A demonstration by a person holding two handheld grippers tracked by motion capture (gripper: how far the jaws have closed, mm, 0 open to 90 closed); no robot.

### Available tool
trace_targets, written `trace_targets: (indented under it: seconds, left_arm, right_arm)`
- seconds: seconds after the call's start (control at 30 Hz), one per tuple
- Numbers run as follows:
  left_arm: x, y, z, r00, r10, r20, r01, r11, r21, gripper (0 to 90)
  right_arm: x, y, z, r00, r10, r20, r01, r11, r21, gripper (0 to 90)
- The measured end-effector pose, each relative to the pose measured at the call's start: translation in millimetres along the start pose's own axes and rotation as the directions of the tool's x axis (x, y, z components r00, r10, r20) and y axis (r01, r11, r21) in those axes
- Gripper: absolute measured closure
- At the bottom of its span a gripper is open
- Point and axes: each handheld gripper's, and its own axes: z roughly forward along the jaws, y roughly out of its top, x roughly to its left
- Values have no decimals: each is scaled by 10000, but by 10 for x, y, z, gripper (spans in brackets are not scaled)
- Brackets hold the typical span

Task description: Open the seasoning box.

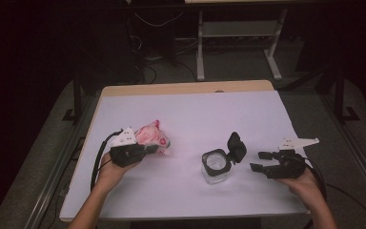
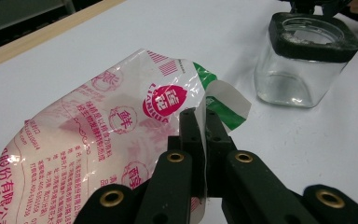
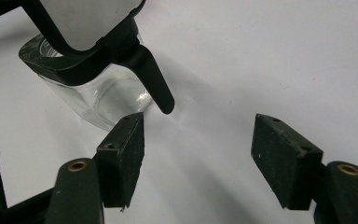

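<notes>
Crinkled pink-and-white plastic food bag with red printed characters and a green-and-white torn corner [image 2: 98, 140] lying on the white table cover [image 1: 190, 114], well to the left of the square clear glass jar with a black collar [image 1: 215, 167]; same bag seen from above [image 1: 155, 138] just ahead of the left gripper [image 1: 148, 149]. Clamped on the bag's thin top edge beside the green corner by the left gripper [image 2: 200, 122]; black fingers [image 2: 190, 128] pressed together with only the film between them, jaws drawn fully in; rest of the bag slumped on the cover to the jar's left, not lifted so far as can be told.

Glass jar [image 2: 303, 65] standing upright and apart from the bag, mouth uncovered; hinged black lid [image 1: 237, 145] flipped up at the jar's right rear; jar apparently empty, with pale residue on the collar.

Right gripper [image 1: 262, 161] just right of the jar, held low over the cover, jaws spread wide and gripping nothing; in the right gripper view [image 3: 198, 154], one black pad [image 3: 123, 154] near the jar's [image 3: 98, 100] base, the other [image 3: 284, 158] farther off, bare cover between them; lid's black tab [image 3: 154, 79] hanging down in front of the glass, between jar and pads.

Light wooden table edge [image 1: 186, 88] beyond the jar, along the far side.
</notes>
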Motion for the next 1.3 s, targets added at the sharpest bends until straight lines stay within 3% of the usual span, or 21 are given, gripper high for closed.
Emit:
trace_targets:
  seconds: [0.33, 0.6, 0.73, 0.77, 0.8, 0.83, 1.0, 1.3]
  left_arm:
    - [148, 141, -72, 9991, -397, 129, 399, 9991, -165, 900]
    - [302, 370, -227, 9996, -274, -15, 271, 9954, -914, 900]
    - [338, 435, -318, 9992, -389, -103, 371, 9896, -1388, 900]
    - [354, 469, -382, 9989, -412, -213, 370, 9853, -1668, 900]
    - [354, 469, -382, 9989, -412, -213, 370, 9853, -1668, 900]
    - [358, 484, -426, 9981, -585, -168, 541, 9794, -1946, 900]
    - [321, 516, -492, 9957, -924, 102, 923, 9695, -2269, 900]
    - [205, 586, -429, 9920, -995, 781, 1146, 9682, -2223, 900]
  right_arm:
    - [-3, -30, -20, 9999, 52, 113, -51, 10000, -54, 321]
    - [-3, -22, -29, 9999, 40, 162, -37, 9999, -139, 302]
    - [-16, -27, -35, 9996, 135, 262, -131, 9998, -166, 280]
    - [-20, -29, -37, 9995, 151, 283, -147, 9998, -169, 279]
    - [-22, -31, -39, 9995, 191, 263, -187, 9997, -180, 279]
    - [-25, -33, -41, 9995, 152, 278, -146, 9997, -211, 274]
    - [-25, -35, -49, 9993, 125, 362, -115, 9995, -282, 270]
    - [11, -41, -72, 9996, 48, 290, -40, 9996, -275, 301]
